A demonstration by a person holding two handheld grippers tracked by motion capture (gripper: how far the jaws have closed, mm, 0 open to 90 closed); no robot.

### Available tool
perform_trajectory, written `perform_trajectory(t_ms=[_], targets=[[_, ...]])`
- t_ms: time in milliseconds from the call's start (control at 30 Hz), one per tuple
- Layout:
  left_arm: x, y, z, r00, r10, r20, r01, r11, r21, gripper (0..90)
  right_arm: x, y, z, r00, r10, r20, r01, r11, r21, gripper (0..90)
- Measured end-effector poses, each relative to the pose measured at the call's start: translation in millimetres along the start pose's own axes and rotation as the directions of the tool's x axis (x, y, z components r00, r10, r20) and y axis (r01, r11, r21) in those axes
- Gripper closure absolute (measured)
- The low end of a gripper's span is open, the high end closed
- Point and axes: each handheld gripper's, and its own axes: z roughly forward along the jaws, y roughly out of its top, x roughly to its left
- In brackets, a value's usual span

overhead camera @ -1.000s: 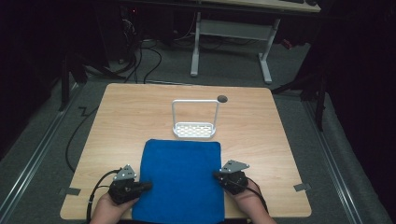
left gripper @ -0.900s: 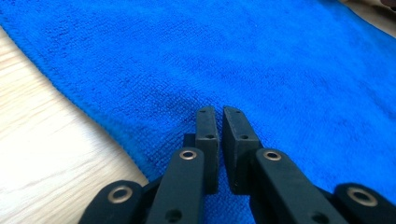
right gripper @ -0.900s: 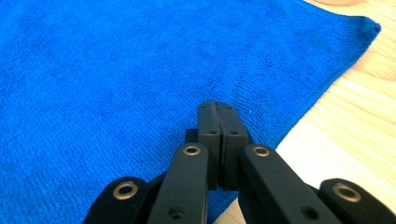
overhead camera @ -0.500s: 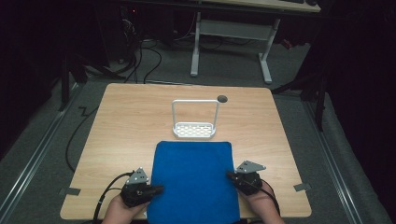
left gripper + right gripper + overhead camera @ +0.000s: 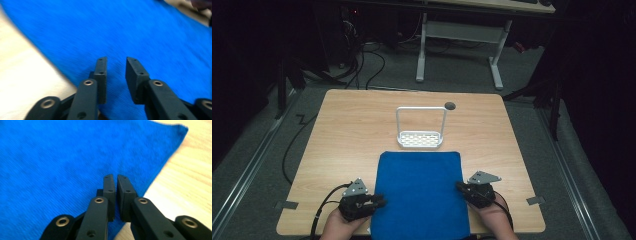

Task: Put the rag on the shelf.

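Left gripper [image 5: 116, 62] first — its jaws have just been opening and now stand apart over the blue cloth [image 5: 130, 32], with nothing pinched between the pads. Over to the right gripper [image 5: 116, 178]: its jaws have also just been parting, though only a sliver of a gap shows, and no fold of fabric sits in it. From the high view, the left gripper [image 5: 377, 202] rests at the cloth's near left edge and the right gripper [image 5: 460, 187] at its right edge, the cloth [image 5: 419, 192] lying flat on the wooden table [image 5: 352, 135] with its near end hanging past the table's front. Just beyond its far edge stands a white wire rack [image 5: 420, 135], and past that a dark round hole [image 5: 450, 105]. This looks like a let-go after squaring the cloth — so the smart play is to spread both jaws fully, then lift straight off so no pad drags the edge out of line.
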Motion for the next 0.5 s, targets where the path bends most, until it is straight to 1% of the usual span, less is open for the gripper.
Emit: perform_trajectory(t_ms=[33, 67, 100, 133, 200, 233, 267, 300, 367, 400, 433, 467, 500], targets=[[5.7, 1.5, -6.7, 0.9988, -0.025, -0.043, 0.022, 0.9982, -0.055, 67.1, 0.1, 0.6, -0.6, 1.0000, 0.006, -0.003, -0.006, 1.000, -0.008, 82.7], [5.7, 1.5, -6.7, 0.9988, -0.025, -0.043, 0.022, 0.9982, -0.055, 65.6, 0.1, 0.6, -0.6, 1.0000, 0.006, -0.003, -0.006, 1.000, -0.008, 82.7], [9.5, 2.8, -10.1, 0.9962, -0.040, -0.078, 0.033, 0.9957, -0.086, 65.6, -0.2, 1.2, -0.9, 1.0000, -0.004, -0.005, 0.004, 1.000, -0.015, 81.0], [12.2, 3.7, -11.6, 0.9940, -0.051, -0.097, 0.041, 0.9939, -0.102, 63.4, 0.7, 1.9, -1.2, 1.0000, -0.005, -0.001, 0.005, 1.000, -0.018, 79.3], [20.9, 7.3, -13.2, 0.9874, -0.082, -0.136, 0.065, 0.9901, -0.124, 58.5, 0.9, 2.8, -0.9, 1.0000, -0.008, 0.000, 0.008, 1.000, -0.024, 75.4], [25.3, 9.7, -12.6, 0.9820, -0.099, -0.161, 0.077, 0.9877, -0.136, 57.9, 0.9, 3.1, -0.5, 1.0000, -0.004, -0.001, 0.004, 1.000, -0.028, 73.6], [30.2, 13.6, -11.2, 0.9758, -0.109, -0.189, 0.084, 0.9871, -0.136, 56.4, 0.6, 3.4, 0.1, 1.0000, 0.003, -0.008, -0.003, 1.000, -0.029, 72.9], [34.0, 17.3, -9.6, 0.9724, -0.112, -0.205, 0.087, 0.9876, -0.131, 55.0, -0.4, 3.8, 0.9, 0.9999, 0.011, -0.013, -0.011, 1.000, -0.029, 72.9], [39.7, 25.5, -3.5, 0.9636, -0.106, -0.246, 0.079, 0.9900, -0.117, 50.9, -1.8, 3.9, 0.4, 0.9996, 0.027, -0.010, -0.027, 0.999, -0.037, 73.8], [41.8, 28.7, -0.8, 0.9608, -0.103, -0.258, 0.076, 0.9908, -0.112, 50.9, -1.8, 3.9, 0.4, 0.9996, 0.027, -0.010, -0.027, 0.999, -0.037, 73.8], [48.2, 36.4, 6.8, 0.9528, -0.095, -0.289, 0.066, 0.9922, -0.106, 50.4, -2.5, 3.5, -0.1, 0.9993, 0.034, -0.012, -0.034, 0.999, -0.042, 73.8], [48.2, 36.4, 6.8, 0.9528, -0.095, -0.289, 0.066, 0.9922, -0.106, 50.4, -2.5, 3.5, -0.1, 0.9993, 0.034, -0.012, -0.034, 0.999, -0.042, 73.8], [52.3, 40.3, 11.1, 0.9489, -0.098, -0.300, 0.071, 0.9925, -0.100, 50.4, -2.7, 3.5, -0.3, 0.9994, 0.033, -0.015, -0.033, 0.998, -0.044, 73.2]])
